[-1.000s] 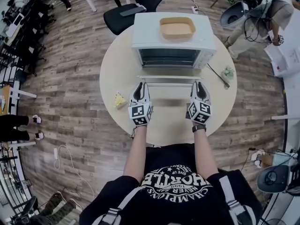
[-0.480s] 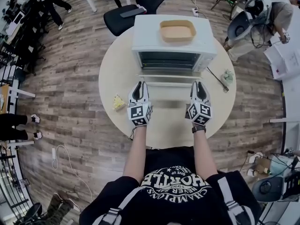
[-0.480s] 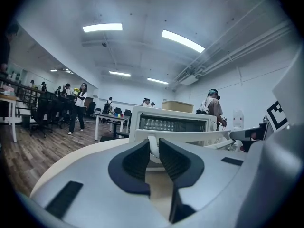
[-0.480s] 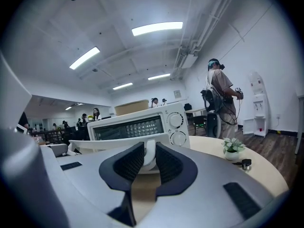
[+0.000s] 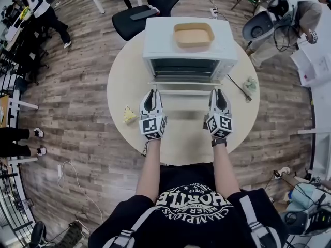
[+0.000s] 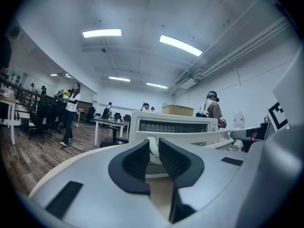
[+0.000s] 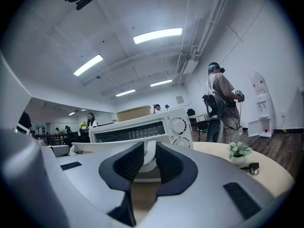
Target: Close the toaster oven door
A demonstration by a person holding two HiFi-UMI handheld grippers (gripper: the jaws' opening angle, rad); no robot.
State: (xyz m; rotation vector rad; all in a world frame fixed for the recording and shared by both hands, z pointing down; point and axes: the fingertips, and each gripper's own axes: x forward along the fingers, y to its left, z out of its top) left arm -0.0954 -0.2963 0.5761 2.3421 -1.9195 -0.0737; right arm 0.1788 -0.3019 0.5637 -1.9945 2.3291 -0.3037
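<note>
The white toaster oven [image 5: 189,50] stands at the far side of the round table [image 5: 124,76], its door [image 5: 186,87] folded down toward me. Along the door's near edge runs the white handle [image 5: 186,92]. My left gripper [image 5: 150,93] is at the handle's left end and my right gripper [image 5: 217,92] at its right end. In the left gripper view the handle [image 6: 190,137] has its white post clamped between the left gripper's [image 6: 153,148] dark pads. In the right gripper view the right gripper [image 7: 149,153] likewise grips the handle [image 7: 95,146], with the oven's knobs [image 7: 179,126] behind it.
A tan tray [image 5: 193,34] sits on top of the oven. A small yellow object [image 5: 130,114] lies left of my left gripper, and a little potted plant [image 5: 251,83] and a black stick [image 5: 237,86] lie to the right. A black office chair [image 5: 150,6] and a person [image 5: 289,19] stand beyond.
Both grippers have crept slightly toward the oven, still at the handle's two ends. The door lies much as before. A person at the far left has walked on.
</note>
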